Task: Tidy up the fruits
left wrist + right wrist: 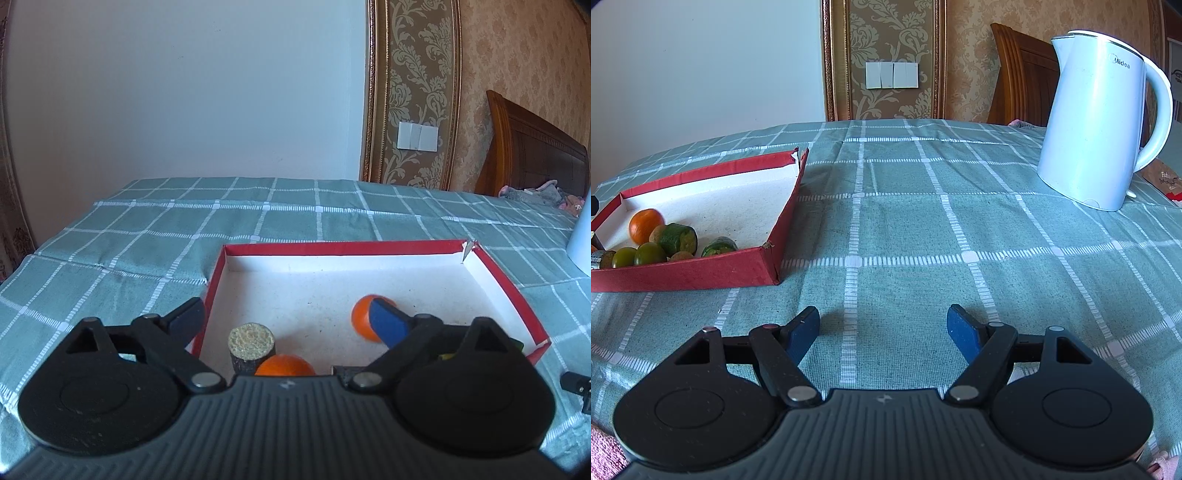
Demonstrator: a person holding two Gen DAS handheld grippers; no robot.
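A shallow red tray (332, 248) with a white floor lies on the checked cloth. My left gripper (286, 314) hangs over its near side, open wide, its pads pressing on nothing. A blurred orange (362, 317) lies on the tray floor just behind the right fingertip (386, 319). A second orange (284, 365) and a dark-skinned cut piece with a pale face (251, 343) sit close to the gripper body. In the right wrist view the tray (701, 273) holds an orange (646, 225), green cut pieces (679, 238) and small green fruits (650, 253). My right gripper (882, 325) stands open above bare cloth.
A white electric kettle (1100, 122) stands at the back right of the table. A wooden chair back (1023, 74) rises behind it. A brown paper packet (1163, 181) lies by the kettle at the right edge. Green checked cloth (923, 221) stretches between tray and kettle.
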